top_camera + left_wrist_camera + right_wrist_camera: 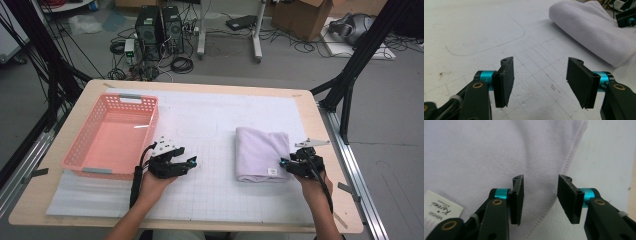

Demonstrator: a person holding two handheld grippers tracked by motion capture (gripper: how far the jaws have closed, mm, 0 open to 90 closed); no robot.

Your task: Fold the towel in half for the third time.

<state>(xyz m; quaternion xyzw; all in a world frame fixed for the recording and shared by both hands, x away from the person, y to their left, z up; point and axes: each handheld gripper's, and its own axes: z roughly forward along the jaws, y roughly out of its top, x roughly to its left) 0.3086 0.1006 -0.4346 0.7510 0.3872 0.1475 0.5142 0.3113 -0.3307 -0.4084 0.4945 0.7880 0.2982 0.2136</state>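
Folded lilac towel (261, 152) laid on the table (300, 107), right of centre; right tongs (286, 162) held apart over its hemmed near-right edge, nothing gripped; left tongs (192, 162) spread wide, well apart from it

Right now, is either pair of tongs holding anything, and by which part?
Nothing is held. The right tongs stand open over the towel's hemmed edge, not pinching it; the left tongs are open above the bare mat.

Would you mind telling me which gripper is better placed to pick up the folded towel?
The right gripper: its open jaws hover over the hemmed edge of the towel. The left gripper sits apart from it, near the pink basket, with bare mat between its jaws.
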